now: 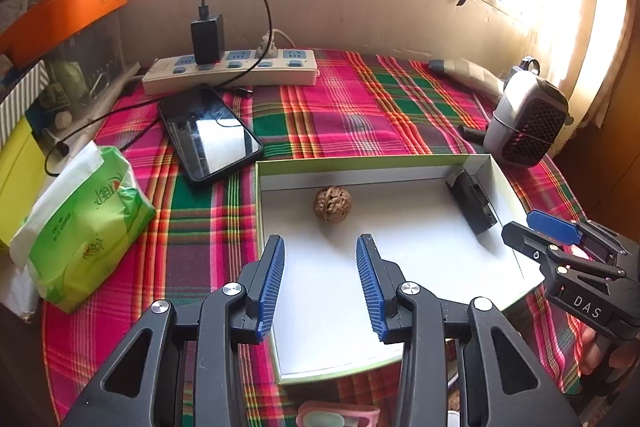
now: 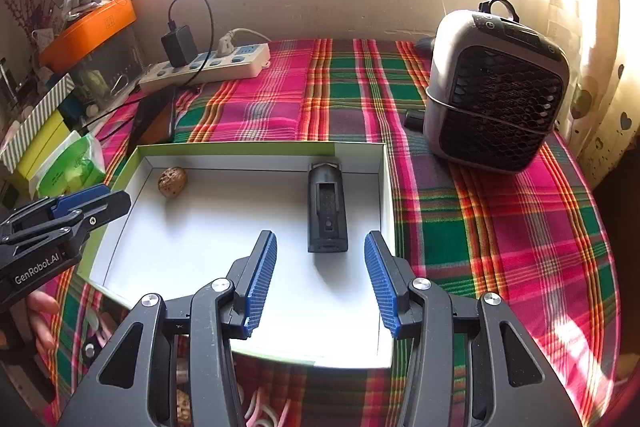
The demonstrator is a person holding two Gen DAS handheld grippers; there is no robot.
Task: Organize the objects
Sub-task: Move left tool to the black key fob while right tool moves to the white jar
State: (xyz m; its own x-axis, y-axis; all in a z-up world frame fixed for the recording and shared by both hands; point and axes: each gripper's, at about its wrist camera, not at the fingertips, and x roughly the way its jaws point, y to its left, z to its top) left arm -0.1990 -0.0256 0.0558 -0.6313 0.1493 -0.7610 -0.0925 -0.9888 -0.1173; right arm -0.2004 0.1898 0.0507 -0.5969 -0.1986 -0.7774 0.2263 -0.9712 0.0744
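A shallow white box [image 1: 400, 174] [image 2: 260, 157] with a green rim lies on the plaid cloth. Inside it a brown walnut [image 1: 332, 204] [image 2: 172, 181] rests near the far left, and a black oblong device [image 1: 472, 202] [image 2: 327, 207] lies along the right wall. My left gripper [image 1: 320, 251] hovers open over the box, just short of the walnut, with nothing between its blue pads. My right gripper [image 2: 320, 247] is also open, the black device lying on the box floor just beyond its fingertips. Each gripper shows at the edge of the other's view, the right gripper [image 1: 536, 227] and the left gripper [image 2: 100, 197].
A phone [image 1: 210, 133] lies left of the box, behind it a power strip [image 1: 230, 69] with a black charger and cables. A green tissue pack [image 1: 86, 227] sits at the left edge. A small grey fan heater [image 2: 496, 87] stands right of the box. Pink items lie below the grippers.
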